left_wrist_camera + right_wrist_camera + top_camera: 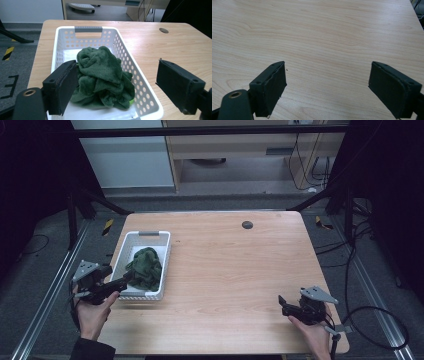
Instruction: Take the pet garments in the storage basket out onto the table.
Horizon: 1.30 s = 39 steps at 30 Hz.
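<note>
A crumpled dark green plush cloth (pixel 101 77) lies in the white perforated plastic basket (pixel 140 76) at the left of the high view. The left gripper (pixel 116 83), jaws apart, straddles the basket's near right wall, so closing might pinch plastic instead. The right gripper (pixel 328 87) hangs open over bare wooden table (pixel 324 37).

No readable text, label, brand or number shows on anything here
</note>
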{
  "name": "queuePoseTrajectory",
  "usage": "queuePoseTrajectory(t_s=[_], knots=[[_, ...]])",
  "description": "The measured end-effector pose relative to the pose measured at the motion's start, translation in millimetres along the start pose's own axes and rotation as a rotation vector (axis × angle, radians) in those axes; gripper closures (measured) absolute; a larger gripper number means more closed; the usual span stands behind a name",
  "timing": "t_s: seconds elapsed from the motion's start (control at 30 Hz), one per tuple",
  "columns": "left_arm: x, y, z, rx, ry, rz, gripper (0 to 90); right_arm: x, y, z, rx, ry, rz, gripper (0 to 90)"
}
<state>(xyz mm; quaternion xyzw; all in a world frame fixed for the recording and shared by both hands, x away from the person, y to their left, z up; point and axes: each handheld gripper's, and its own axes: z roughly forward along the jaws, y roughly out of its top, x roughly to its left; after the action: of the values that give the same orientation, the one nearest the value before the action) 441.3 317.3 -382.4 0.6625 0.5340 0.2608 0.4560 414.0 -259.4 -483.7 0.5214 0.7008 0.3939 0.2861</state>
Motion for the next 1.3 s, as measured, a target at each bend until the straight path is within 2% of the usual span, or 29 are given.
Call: queuePoseTrajectory(t_s=[0.3,0.47,0.6,0.7,0.9,1.3], knots=[[3.5,14.0,16.2,0.037,0.029,0.018,16.7,0.0,0.0,1.9,0.013,0.007,-0.002,14.4],[4.2,20.3,26.6,0.075,0.031,0.030,16.6,1.3,0.4,2.3,0.020,0.012,0.005,14.2],[4.5,22.8,36.9,0.110,0.039,0.042,16.5,1.1,0.1,3.0,0.022,0.004,-0.012,14.0],[4.6,23.9,44.8,0.134,0.039,0.042,16.3,1.3,0.9,2.3,0.022,0.009,-0.001,14.0],[3.6,23.9,60.2,0.179,0.054,0.064,16.3,0.8,0.4,4.0,0.029,0.004,-0.010,14.0],[2.7,30.4,75.3,0.243,0.051,0.080,16.6,0.9,0.1,4.8,0.041,0.011,-0.013,13.9]])
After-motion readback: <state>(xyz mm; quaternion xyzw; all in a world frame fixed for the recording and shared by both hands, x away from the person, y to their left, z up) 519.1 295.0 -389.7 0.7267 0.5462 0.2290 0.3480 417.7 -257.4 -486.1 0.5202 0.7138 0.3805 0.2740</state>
